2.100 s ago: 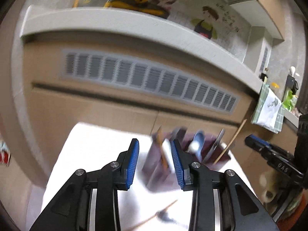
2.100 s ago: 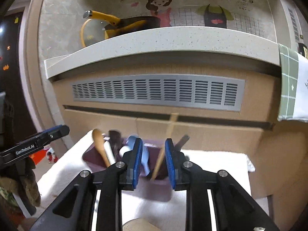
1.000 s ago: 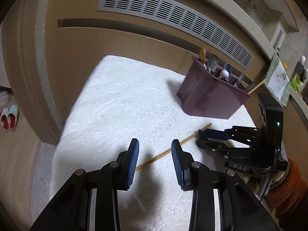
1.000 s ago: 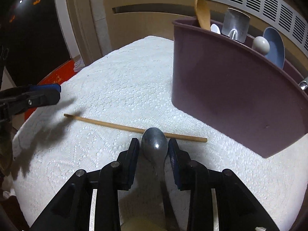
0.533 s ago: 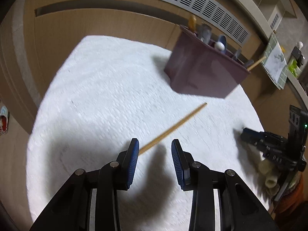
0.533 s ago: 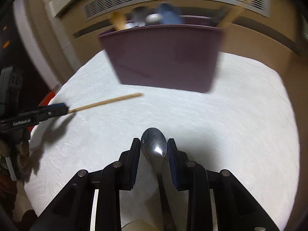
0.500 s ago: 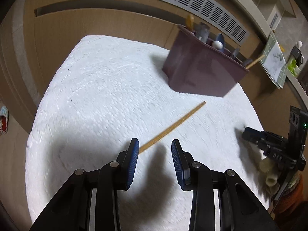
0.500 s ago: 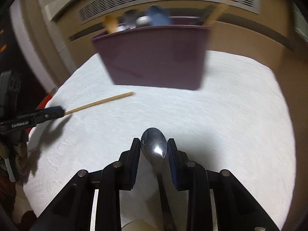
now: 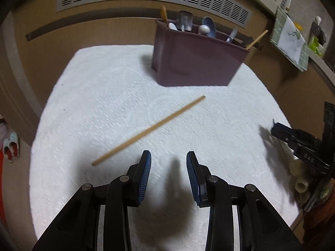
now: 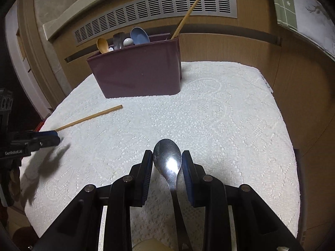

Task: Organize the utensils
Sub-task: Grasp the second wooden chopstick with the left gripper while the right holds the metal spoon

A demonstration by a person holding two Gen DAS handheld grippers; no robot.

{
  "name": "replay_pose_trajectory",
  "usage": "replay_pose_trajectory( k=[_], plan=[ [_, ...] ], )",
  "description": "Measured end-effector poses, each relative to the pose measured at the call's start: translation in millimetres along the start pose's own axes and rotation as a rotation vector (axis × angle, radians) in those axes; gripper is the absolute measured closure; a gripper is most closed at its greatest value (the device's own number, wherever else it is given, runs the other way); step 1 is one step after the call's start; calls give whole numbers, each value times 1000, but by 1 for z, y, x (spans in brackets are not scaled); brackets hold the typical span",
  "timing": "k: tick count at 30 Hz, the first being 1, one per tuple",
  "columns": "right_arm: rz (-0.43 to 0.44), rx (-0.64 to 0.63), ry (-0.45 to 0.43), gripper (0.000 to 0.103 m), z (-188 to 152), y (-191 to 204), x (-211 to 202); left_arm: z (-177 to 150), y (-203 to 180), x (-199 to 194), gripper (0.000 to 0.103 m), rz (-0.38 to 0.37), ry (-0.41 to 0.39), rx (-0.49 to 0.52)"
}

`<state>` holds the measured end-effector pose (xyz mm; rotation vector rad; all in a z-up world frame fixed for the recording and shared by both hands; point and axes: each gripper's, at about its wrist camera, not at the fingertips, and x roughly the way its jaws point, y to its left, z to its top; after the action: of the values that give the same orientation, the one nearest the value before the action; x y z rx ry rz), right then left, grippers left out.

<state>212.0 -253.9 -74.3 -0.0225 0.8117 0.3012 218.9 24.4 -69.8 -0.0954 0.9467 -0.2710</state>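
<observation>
A maroon utensil holder (image 10: 138, 71) stands upright at the far side of the white lace-covered surface (image 10: 219, 115), right in front of a brown cabinet with a grey vent grille (image 10: 159, 10). Sticking out of it: a wooden spoon (image 10: 102, 45), a blue spoon (image 10: 139, 35), a white round-ended piece and one chopstick (image 10: 184, 18) leaning out at its right end — the rest inside is hidden by the front wall. A second chopstick (image 9: 149, 130) lies loose and diagonal on the cloth, well short of the holder, nothing between them but bare cloth. A green checked towel (image 9: 290, 39) hangs off the counter edge to the right, blurred. Small shoes sit on the floor at the far left edge of the left wrist view, hard to make out. The left tongs (image 9: 168, 175) hover over the cloth with a clear gap between the blue pads and nothing in it; the loose chopstick's near end lies just to their left, apart from them. The right tongs (image 10: 167, 172) grip a metal spoon (image 10: 167, 159) — its bowl pokes out forward between the pads, the handle runs back and is cut off under the body. From the left wrist view, the right tongs show only as a dark tip at the right edge, with a gloved hand below, partly cropped.
</observation>
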Motion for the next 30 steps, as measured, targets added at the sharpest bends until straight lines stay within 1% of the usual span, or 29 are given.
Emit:
replay_pose_trajectory(
  k=[3, 6, 7, 10, 11, 13, 15, 16, 18, 20, 22, 25, 26, 28, 30],
  plan=[
    [-5, 22, -3, 76, -3, -5, 1, 9, 16, 4, 67, 27, -12, -17],
    [0, 40, -16, 76, -3, -9, -1, 23, 47, 6, 67, 16, -63, -97],
    [0, 40, -18, 76, -3, -9, -2, 27, 57, 7, 67, 12, -68, -125],
    [-4, 32, -16, 76, -4, -6, -1, 31, 85, 14, 67, -25, -39, -212],
    [-2, 30, -18, 76, -4, -6, -2, 29, 90, 15, 67, -33, -27, -226],
    [0, 28, -20, 76, -4, -6, -2, 20, 88, 15, 67, -51, 2, -219],
    [3, 28, -18, 76, -5, -6, -2, 7, 77, 15, 67, -99, 52, -198],
    [2, 27, -16, 76, -4, -6, -1, 0, 67, 14, 67, -122, 64, -185],
    [2, 24, -15, 76, -4, -5, -1, -10, 46, 9, 67, -167, 98, -121],
    [3, 19, -19, 76, -4, -5, -1, -16, 25, 5, 67, -190, 116, -62],
    [4, 14, -22, 76, -5, -5, -1, -12, 8, 3, 67, -165, 99, -14],
    [3, 8, -25, 76, -5, -4, -2, 4, -13, 11, 66, -70, 47, 72],
    [2, 6, -28, 76, -5, -4, -2, 10, -20, 18, 66, -56, 46, 104],
    [0, 4, -33, 76, -5, -3, -3, 21, -32, 33, 66, -46, 68, 163],
    [-2, 3, -36, 76, -6, -3, -4, 32, -42, 45, 67, -13, 69, 228]
  ],
)
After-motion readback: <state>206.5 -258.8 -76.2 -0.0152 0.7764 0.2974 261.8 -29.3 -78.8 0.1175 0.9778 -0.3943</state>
